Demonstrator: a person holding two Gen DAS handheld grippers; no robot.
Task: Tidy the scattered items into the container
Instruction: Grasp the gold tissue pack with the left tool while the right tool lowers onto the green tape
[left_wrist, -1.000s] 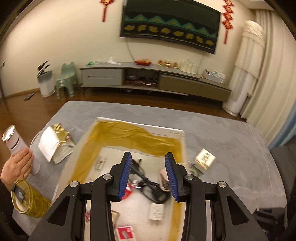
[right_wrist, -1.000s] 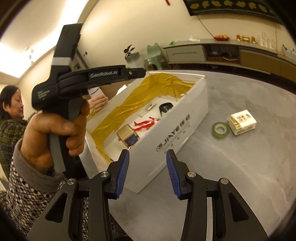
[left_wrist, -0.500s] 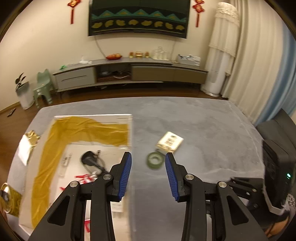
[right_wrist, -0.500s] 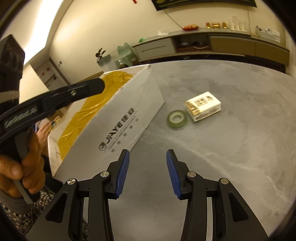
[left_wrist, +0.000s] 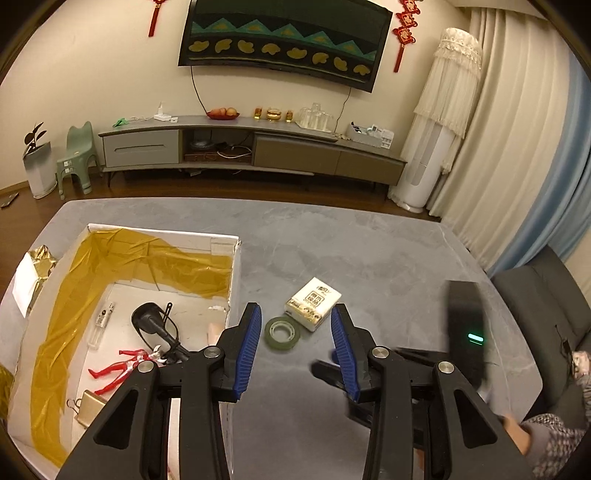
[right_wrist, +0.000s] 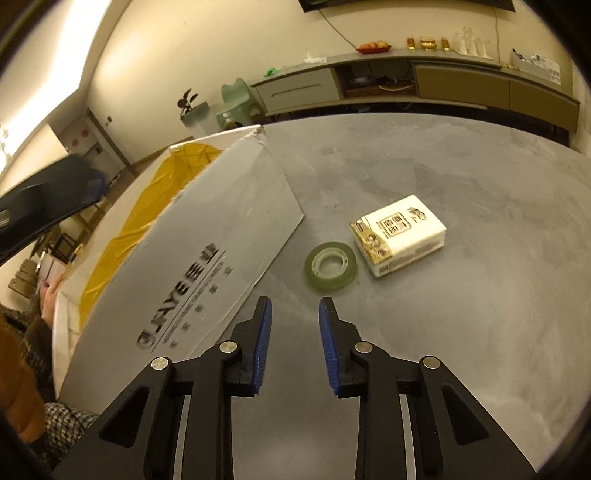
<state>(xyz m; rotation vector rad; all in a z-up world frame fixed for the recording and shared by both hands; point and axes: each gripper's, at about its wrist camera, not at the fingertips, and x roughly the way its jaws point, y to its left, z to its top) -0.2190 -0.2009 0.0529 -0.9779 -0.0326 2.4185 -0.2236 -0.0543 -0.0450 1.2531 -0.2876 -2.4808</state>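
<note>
1. On the grey table (left_wrist: 369, 258), right of centre in the left wrist view, two items are left outside: a tape roll (left_wrist: 282, 333) and, touching it, a tissue pack (left_wrist: 312, 304).
2. At the left, the white box (left_wrist: 235, 266) holds a red figure (left_wrist: 122, 367), a black cable (left_wrist: 155, 325), a small vial (left_wrist: 100, 325) and a gold clip (left_wrist: 86, 406).
3. The left gripper (left_wrist: 295, 339) and right gripper (right_wrist: 294, 339) both hang empty with jaws apart near the tape.

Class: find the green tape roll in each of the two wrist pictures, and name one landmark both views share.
Left wrist: green tape roll lies low centre, between the open left claw tips.
Right wrist: tape roll lies centre, just above the open right claw.
Shared landmark: white tissue pack, just beyond the roll.
</note>
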